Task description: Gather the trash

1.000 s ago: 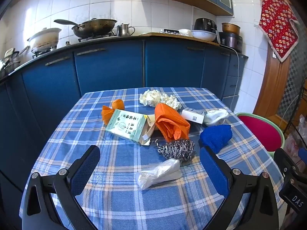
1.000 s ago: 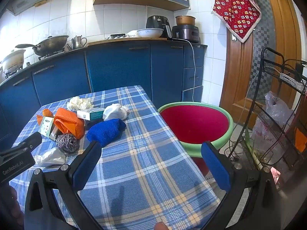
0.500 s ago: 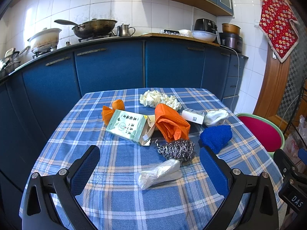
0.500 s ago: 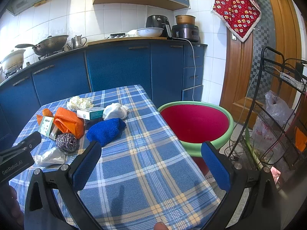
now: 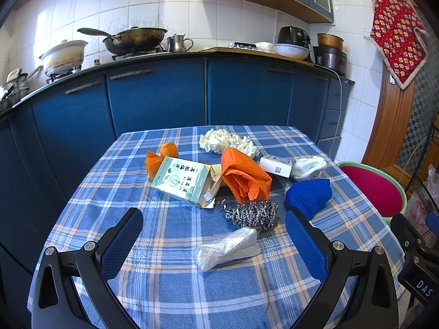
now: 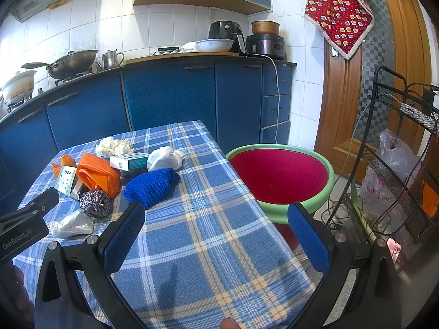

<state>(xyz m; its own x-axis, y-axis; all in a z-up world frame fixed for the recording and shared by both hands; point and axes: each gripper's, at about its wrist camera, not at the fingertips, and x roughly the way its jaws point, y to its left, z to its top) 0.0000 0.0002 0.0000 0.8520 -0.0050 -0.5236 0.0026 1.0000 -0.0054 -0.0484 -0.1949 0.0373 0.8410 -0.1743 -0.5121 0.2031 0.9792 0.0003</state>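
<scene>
Jaws wide apart, clear plastic bag (image 5: 226, 248) between them, untouched

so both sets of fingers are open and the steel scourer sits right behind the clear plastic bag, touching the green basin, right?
Not quite: the steel scourer touches the orange mesh, not the green basin, which stands off the table beside it, as the right wrist view shows. Both grippers are open, and the scourer does sit behind the clear plastic bag.
</scene>
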